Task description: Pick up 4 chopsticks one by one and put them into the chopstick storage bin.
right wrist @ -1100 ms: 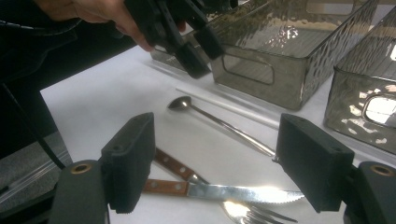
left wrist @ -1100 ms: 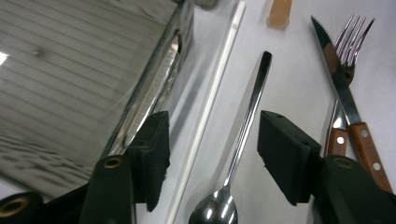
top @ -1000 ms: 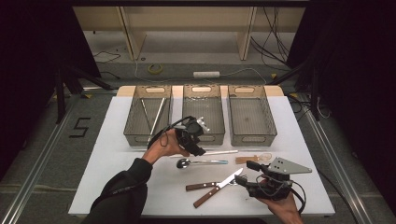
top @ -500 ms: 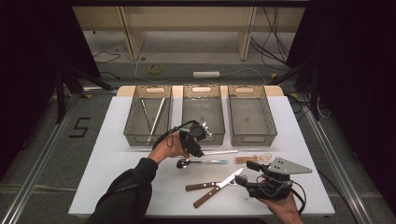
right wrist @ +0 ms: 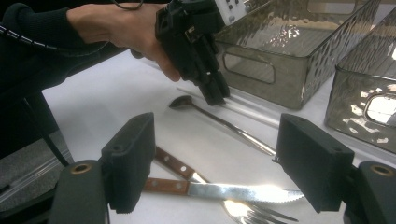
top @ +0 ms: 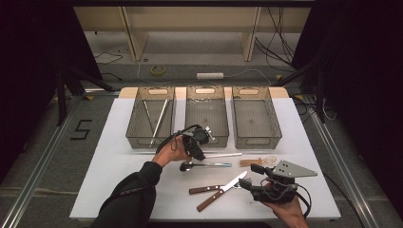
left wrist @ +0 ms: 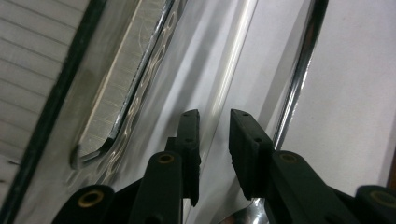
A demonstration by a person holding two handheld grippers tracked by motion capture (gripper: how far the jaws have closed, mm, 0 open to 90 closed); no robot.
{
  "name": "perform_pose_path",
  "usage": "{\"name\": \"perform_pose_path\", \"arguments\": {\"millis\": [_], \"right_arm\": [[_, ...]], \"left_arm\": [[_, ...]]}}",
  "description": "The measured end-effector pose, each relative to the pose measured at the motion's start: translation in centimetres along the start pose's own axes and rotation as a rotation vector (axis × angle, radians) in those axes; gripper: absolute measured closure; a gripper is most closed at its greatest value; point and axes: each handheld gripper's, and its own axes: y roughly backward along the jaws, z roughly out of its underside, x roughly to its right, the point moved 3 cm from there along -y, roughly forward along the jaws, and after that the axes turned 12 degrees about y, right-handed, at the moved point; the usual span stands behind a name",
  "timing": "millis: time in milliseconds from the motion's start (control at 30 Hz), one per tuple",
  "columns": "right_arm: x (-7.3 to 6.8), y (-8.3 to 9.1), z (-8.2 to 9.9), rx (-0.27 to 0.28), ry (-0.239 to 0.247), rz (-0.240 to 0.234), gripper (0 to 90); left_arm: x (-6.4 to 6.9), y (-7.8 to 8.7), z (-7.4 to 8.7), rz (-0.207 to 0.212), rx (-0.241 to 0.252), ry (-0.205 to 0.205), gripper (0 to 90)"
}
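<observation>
A white table [top: 119, 180] on grey floor holds three clear bins [top: 206, 115] at twelve o'clock. The left gripper [top: 200, 154], jaws narrowly parted and empty, hangs over a spoon [top: 202, 165]; the right gripper [top: 253, 176] gapes wide at five o'clock near a knife [top: 223, 190]. Darkness hides the room's sides.

Left gripper [top: 203, 153]: black blocky body w/ a pale panel of small buttons on top, black cable looping off it; 2 flat black jaws, each w/ small dimples, arms w/ brass-coloured rivets. Left arm wears a long black sleeve [top: 129, 195] up to the wrist, w/ small pale print on the forearm. Right gripper [top: 251, 178]: black body, grey 3-cornered plate [top: 291, 169] on top w/ small holes, black cable curling at its side; 2 wide rectangular black jaws w/ matte faces and brass-coloured rivets. The right hand [top: 285, 211] is bare.
</observation>
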Motion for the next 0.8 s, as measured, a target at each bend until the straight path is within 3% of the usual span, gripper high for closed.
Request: {"name": "perform_pose_path", "arguments": {"millis": [267, 467, 800], "right_arm": [[-0.02, 0.01, -0.01, 0.0, 0.0, 0.0, 29.5], [-0.03, 0.0, -0.02, -0.001, 0.0, 0.0, 29.5], [-0.03, -0.02, -0.01, -0.002, 0.001, 0.001, 29.5]], "left_arm": [[-0.2, -0.41, 0.16, -0.005, -0.004, 0.012, 77.0], [-0.09, -0.4, 0.06, -0.007, -0.023, -0.019, 79.6], [0.2, -0.35, 0.11, -0.026, -0.032, -0.112, 83.5]]}}
